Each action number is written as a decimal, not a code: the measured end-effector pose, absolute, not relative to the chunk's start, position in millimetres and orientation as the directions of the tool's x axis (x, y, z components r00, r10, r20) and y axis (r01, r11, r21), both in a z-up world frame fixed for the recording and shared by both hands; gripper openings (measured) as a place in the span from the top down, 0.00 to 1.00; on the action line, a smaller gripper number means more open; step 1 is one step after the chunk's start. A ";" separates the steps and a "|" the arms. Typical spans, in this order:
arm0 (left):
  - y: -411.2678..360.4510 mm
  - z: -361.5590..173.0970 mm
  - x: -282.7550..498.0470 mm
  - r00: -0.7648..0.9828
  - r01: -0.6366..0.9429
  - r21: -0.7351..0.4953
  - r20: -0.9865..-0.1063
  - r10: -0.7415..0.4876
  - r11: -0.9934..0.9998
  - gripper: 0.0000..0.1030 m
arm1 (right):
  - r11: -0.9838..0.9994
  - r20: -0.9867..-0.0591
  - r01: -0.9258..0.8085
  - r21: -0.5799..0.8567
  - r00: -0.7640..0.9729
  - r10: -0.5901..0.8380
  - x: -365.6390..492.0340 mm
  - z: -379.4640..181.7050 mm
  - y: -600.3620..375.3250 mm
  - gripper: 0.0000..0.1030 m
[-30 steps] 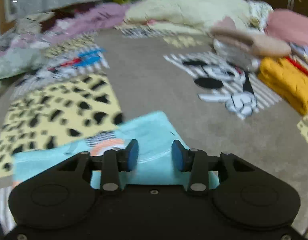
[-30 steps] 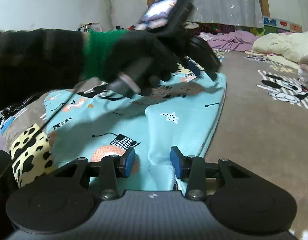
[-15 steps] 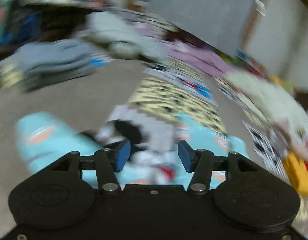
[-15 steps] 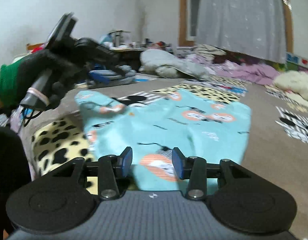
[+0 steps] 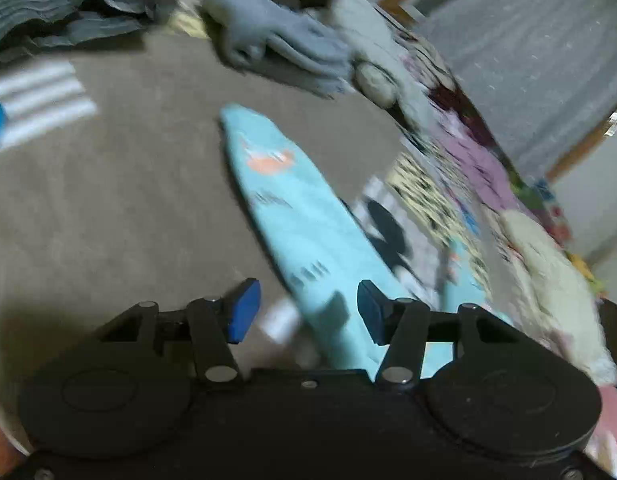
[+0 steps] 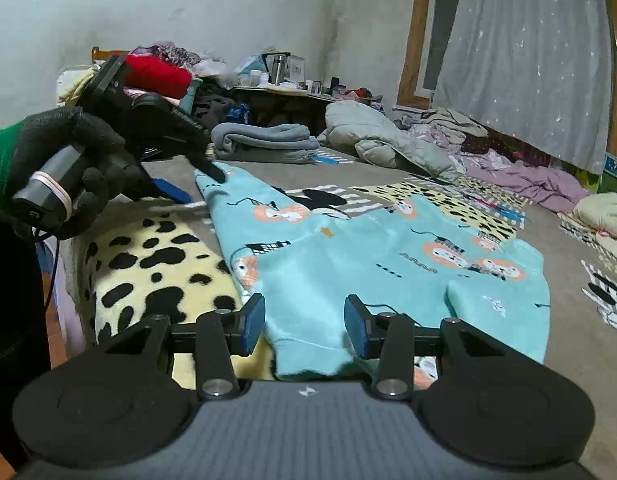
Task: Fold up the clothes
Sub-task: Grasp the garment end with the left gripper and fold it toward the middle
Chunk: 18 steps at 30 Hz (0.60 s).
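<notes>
Fold barely begun: teal garment (image 6: 348,264) lies spread on bed (image 6: 580,344), left hand-held gripper (image 6: 188,186) and right hand-held gripper (image 6: 304,322) both spread wide, grasping nothing.

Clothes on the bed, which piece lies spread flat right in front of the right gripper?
The turquoise printed garment. It alone is spread flat; the grey folded towel and the lilac heap lie farther back.

Each camera sat low behind its own jaws, looking forward along them, close over the bed (image 6: 580,344). Both views shared the garment (image 5: 308,224) (image 6: 348,264) ahead of the jaws.
</notes>
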<state>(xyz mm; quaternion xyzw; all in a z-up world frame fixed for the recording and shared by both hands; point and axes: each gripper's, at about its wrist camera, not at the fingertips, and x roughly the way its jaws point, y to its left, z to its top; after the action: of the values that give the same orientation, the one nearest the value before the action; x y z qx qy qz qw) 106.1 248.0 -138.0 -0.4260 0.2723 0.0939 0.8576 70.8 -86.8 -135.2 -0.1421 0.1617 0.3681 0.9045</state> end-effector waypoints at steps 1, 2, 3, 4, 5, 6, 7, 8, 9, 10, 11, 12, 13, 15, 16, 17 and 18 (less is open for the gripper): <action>240.9 -139.4 107.0 0.832 -0.377 -0.686 -0.546 -0.097 0.623 0.50 | 0.685 -0.397 -0.713 -0.146 0.677 0.620 69.3 -135.9 -84.2 0.56; 233.1 -140.6 108.2 0.829 -0.362 -0.688 -0.546 -0.120 0.629 0.50 | 0.680 -0.400 -0.717 -0.153 0.674 0.621 67.9 -137.0 -81.4 0.57; 225.5 -140.0 109.1 0.827 -0.360 -0.671 -0.551 -0.111 0.649 0.50 | 0.675 -0.403 -0.721 -0.160 0.672 0.622 66.5 -138.1 -78.5 0.56; 220.2 -140.3 109.7 0.828 -0.354 -0.662 -0.550 -0.107 0.660 0.50 | 0.668 -0.407 -0.725 -0.165 0.667 0.624 65.1 -139.4 -75.8 0.57; 215.3 -140.7 110.2 0.831 -0.348 -0.655 -0.547 -0.104 0.671 0.50 | 0.661 -0.412 -0.731 -0.167 0.661 0.627 63.9 -141.0 -73.3 0.56; 213.1 -142.6 109.0 0.836 -0.345 -0.667 -0.539 -0.107 0.660 0.51 | 0.656 -0.418 -0.736 -0.170 0.656 0.628 63.1 -142.7 -71.0 0.56; 211.4 -144.8 107.6 0.841 -0.343 -0.681 -0.529 -0.111 0.646 0.52 | 0.651 -0.422 -0.740 -0.172 0.652 0.630 62.3 -144.1 -69.5 0.56; 210.2 -146.6 105.3 0.849 -0.332 -0.706 -0.513 -0.128 0.626 0.53 | 0.647 -0.425 -0.743 -0.174 0.649 0.631 61.7 -145.2 -68.4 0.56; 210.5 -149.9 105.3 0.852 -0.326 -0.728 -0.503 -0.148 0.603 0.58 | 0.645 -0.427 -0.744 -0.176 0.648 0.631 61.2 -146.0 -67.5 0.56; 208.9 -152.4 104.4 0.851 -0.327 -0.736 -0.502 -0.155 0.592 0.65 | 0.645 -0.426 -0.742 -0.181 0.650 0.629 61.1 -146.5 -66.4 0.56; 206.8 -154.6 103.3 0.849 -0.329 -0.742 -0.503 -0.160 0.584 0.67 | 0.647 -0.425 -0.739 -0.188 0.655 0.625 60.9 -146.6 -65.2 0.56; 204.1 -155.5 101.9 0.850 -0.323 -0.739 -0.502 -0.162 0.591 0.72 | 0.651 -0.421 -0.733 -0.199 0.664 0.619 60.7 -145.9 -63.6 0.56; 203.2 -156.0 101.7 0.851 -0.316 -0.740 -0.498 -0.168 0.593 0.83 | 0.654 -0.415 -0.727 -0.209 0.671 0.614 60.5 -145.0 -61.6 0.56; 201.3 -153.5 100.7 0.858 -0.294 -0.741 -0.483 -0.175 0.604 0.90 | 0.659 -0.407 -0.721 -0.214 0.679 0.610 60.1 -143.3 -58.9 0.56; 199.8 -149.7 99.4 0.864 -0.279 -0.737 -0.472 -0.175 0.616 0.92 | 0.663 -0.407 -0.718 -0.213 0.682 0.608 59.7 -143.0 -58.3 0.56; 198.3 -145.9 98.1 0.870 -0.263 -0.733 -0.461 -0.174 0.627 0.92 | 0.666 -0.408 -0.716 -0.209 0.683 0.605 59.4 -142.9 -58.1 0.56; 195.2 -139.8 97.0 0.880 -0.229 -0.732 -0.437 -0.184 0.642 0.93 | 0.672 -0.412 -0.714 -0.197 0.683 0.604 59.6 -143.0 -59.2 0.56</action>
<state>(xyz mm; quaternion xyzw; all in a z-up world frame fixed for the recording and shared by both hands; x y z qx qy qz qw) 97.0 195.2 -139.8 -0.4227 0.2442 0.0127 0.8727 59.6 -59.2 -143.0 -0.1738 0.1583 0.3656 0.9006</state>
